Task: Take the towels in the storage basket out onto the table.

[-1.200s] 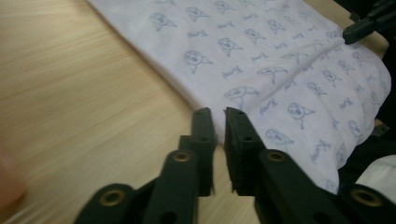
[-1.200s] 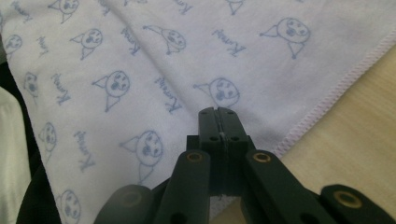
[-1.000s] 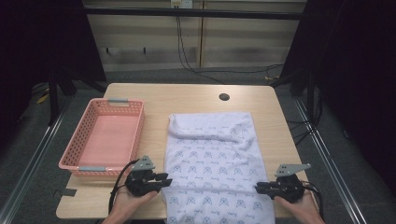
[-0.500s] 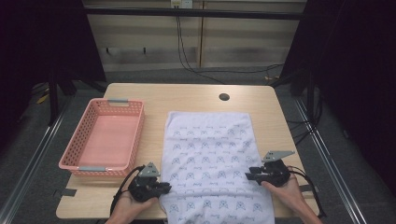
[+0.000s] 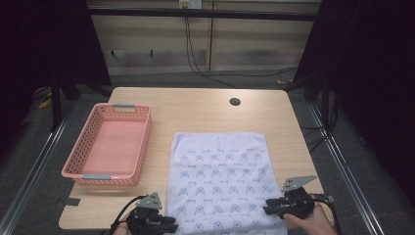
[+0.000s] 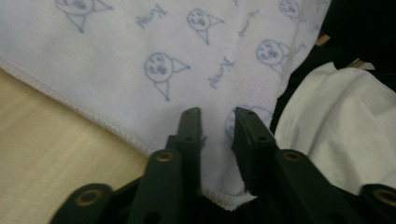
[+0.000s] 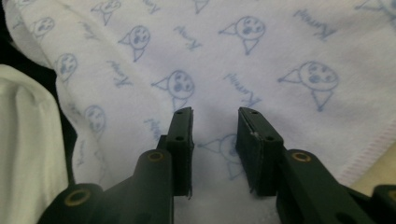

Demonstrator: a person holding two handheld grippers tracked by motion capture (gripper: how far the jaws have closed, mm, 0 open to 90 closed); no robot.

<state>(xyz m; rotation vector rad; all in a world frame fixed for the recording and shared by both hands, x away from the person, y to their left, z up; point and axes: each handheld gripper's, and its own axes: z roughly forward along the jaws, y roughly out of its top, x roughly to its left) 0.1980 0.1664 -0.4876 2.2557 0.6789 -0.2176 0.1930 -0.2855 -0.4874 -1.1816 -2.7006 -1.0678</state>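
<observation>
- White towel [image 5: 220, 183] with small blue cartoon faces and script words, spread flat on the right half of the wooden table [image 5: 195, 105], long side running away from the person, near end hanging over the front edge.
- Left gripper [image 5: 169, 226] at the near left corner of the towel, low at the table's front edge, pointing toward the cloth.
- In the left gripper view, jaws standing a little apart, having just opened further, with the hemmed corner of the towel [image 6: 205, 93] lying between them; a narrow gap seen on both sides of the cloth, pads not pressing it.
- Beside that corner, bare table surface at the left of the same view, and some plain white fabric [image 6: 336, 121] at the right, against dark background.
- Right gripper [image 5: 270, 209] at the near right part of the towel, grey three-cornered plate on top, held by a hand at the bottom right of the high view.
- In the right gripper view, jaws parted over the flat printed towel [image 7: 224, 60], nothing pinched between the pads; hem of the towel visible at the lower right, plain white fabric [image 7: 28, 149] at the left.
- Pink plastic basket [image 5: 142, 147] with grey handles on the left half of the table, well apart from the towel, long side parallel to it.
- Small dark round hole [image 5: 235, 102] in the tabletop beyond the far edge of the towel.
</observation>
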